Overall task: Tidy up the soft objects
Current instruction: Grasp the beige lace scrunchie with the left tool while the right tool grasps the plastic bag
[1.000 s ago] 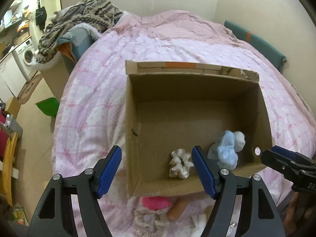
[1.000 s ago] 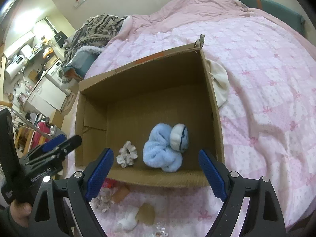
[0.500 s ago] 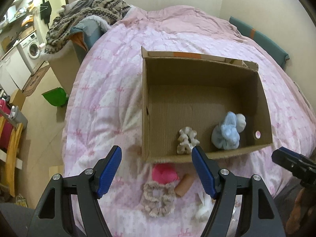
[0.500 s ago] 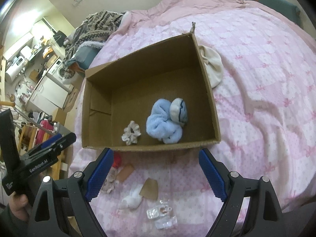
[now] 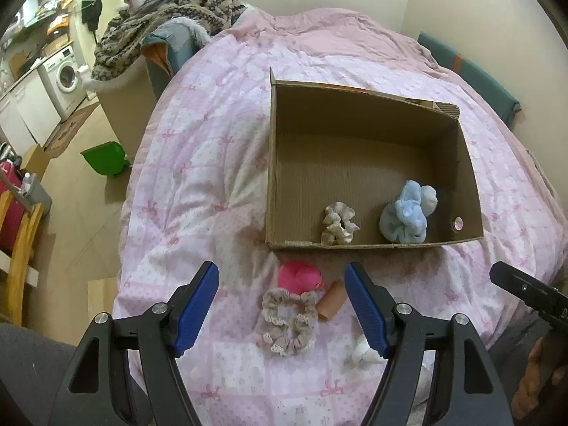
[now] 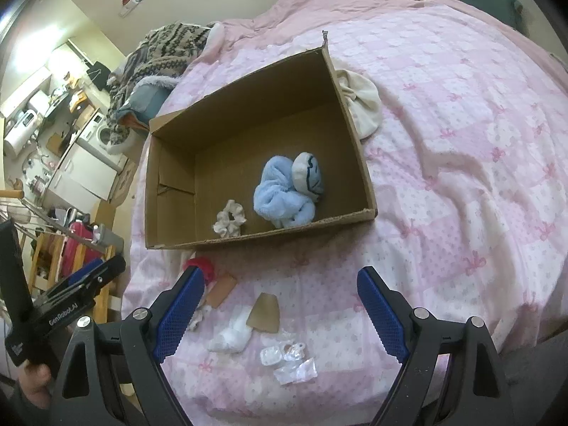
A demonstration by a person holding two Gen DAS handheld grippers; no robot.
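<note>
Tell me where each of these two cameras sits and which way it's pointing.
Left wrist: on the left hand-held gripper, looking down over the bed at the cardboard box; its open blue fingers show, the right hand-held gripper at right.
Right wrist: on the right hand-held gripper, angled down at the box from its right; open fingers show, the left one at lower left.
Shared: box, blue plush, cream scrunchie.

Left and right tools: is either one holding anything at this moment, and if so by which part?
Nothing is held. The left tool and the right tool both stand open and empty above the bed, short of the cardboard box.
</note>
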